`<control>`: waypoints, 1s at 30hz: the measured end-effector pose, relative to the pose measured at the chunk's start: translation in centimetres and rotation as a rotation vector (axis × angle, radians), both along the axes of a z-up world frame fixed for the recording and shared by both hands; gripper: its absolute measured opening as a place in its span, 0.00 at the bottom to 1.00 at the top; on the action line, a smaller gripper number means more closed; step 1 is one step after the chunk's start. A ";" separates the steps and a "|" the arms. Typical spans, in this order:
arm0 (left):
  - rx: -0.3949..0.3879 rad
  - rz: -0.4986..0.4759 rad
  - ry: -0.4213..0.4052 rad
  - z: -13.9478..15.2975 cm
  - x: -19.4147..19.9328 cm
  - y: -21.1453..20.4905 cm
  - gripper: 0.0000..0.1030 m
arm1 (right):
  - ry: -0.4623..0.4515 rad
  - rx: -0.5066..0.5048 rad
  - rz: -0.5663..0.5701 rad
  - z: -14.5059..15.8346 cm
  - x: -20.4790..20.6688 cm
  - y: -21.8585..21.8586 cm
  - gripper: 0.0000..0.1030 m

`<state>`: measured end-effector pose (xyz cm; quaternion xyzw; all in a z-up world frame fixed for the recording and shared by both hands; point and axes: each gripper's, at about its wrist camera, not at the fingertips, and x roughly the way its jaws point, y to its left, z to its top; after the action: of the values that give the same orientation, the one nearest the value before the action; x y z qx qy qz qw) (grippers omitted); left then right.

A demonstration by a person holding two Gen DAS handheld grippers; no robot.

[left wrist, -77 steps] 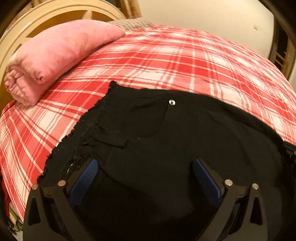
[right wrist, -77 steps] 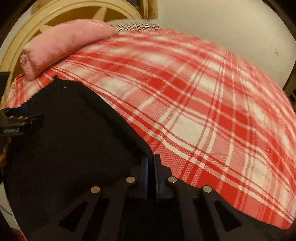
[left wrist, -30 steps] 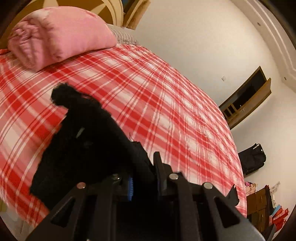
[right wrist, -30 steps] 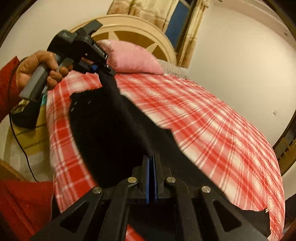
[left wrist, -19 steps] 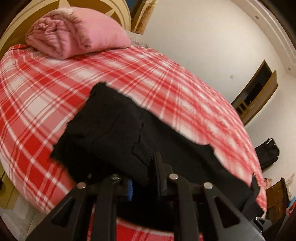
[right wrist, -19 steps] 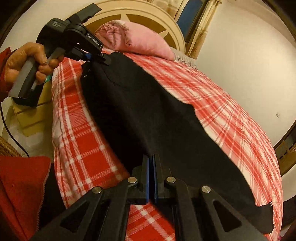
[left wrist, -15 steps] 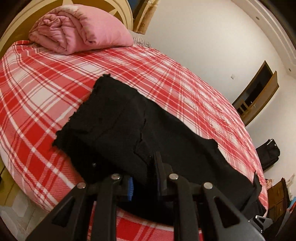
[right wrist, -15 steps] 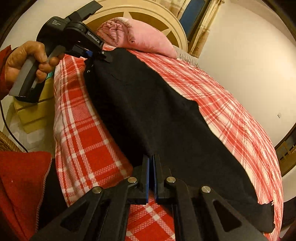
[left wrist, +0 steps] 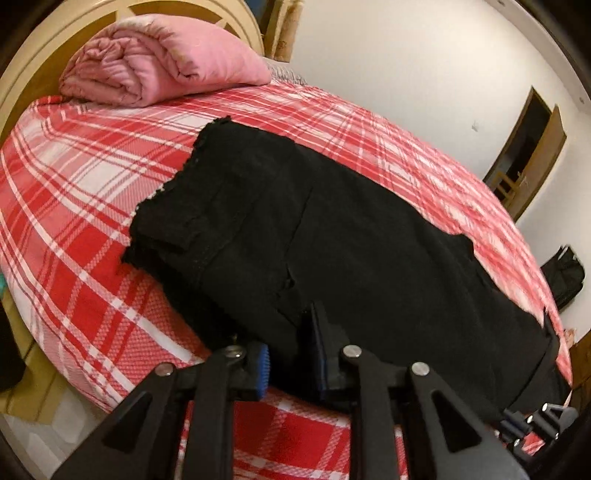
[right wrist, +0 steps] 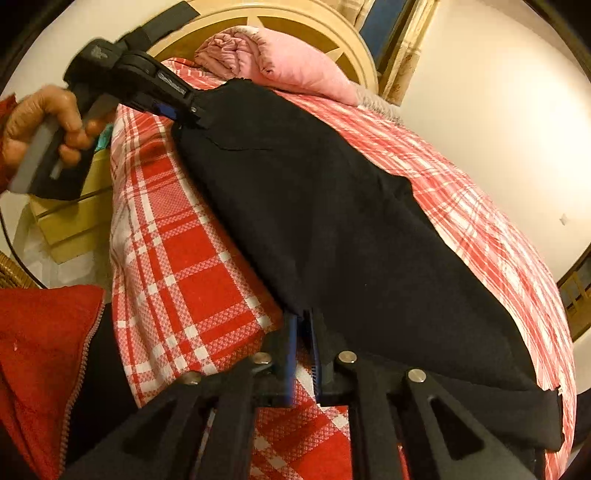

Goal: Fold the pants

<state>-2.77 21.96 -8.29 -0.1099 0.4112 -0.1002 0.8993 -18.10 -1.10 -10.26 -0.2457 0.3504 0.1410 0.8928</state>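
**Black pants laid out on a plaid bed, both grippers loosening at the near edge**

Black pants [left wrist: 351, 236] lie spread flat across a bed covered in a red and white plaid blanket [left wrist: 74, 192], running lengthwise along the near side. A rolled pink quilt [left wrist: 159, 62] sits at the head of the bed, against a cream headboard [right wrist: 295, 22].

The left gripper [left wrist: 291, 350] sits low at the near edge of the fabric. Its jaws have just been opening and stand slightly apart, with black cloth between them; the blue pads no longer clearly press on it.

The right gripper [right wrist: 301, 350] has also just been opening. A narrow gap shows between its blue pads, with the pants' edge just at their tips.

A hand [right wrist: 40, 125] holds the left gripper's handle.
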 end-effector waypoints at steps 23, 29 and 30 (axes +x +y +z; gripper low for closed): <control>0.128 0.020 -0.031 1.4 3.3 -7.7 0.77 | -0.164 0.552 -1.171 11.0 -6.2 -35.8 0.71; 0.234 0.007 -0.050 0.7 3.4 -9.0 0.82 | -0.073 0.635 -1.318 10.0 -14.0 -46.5 0.64; 0.235 0.006 -0.050 0.6 3.3 -9.2 0.86 | -0.033 0.667 -1.323 9.0 -14.7 -48.1 0.59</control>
<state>0.53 12.76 -7.64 -0.0024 0.3974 -0.0515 0.9162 -32.78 -49.21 -1.21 0.2990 0.3501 -0.3313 0.8236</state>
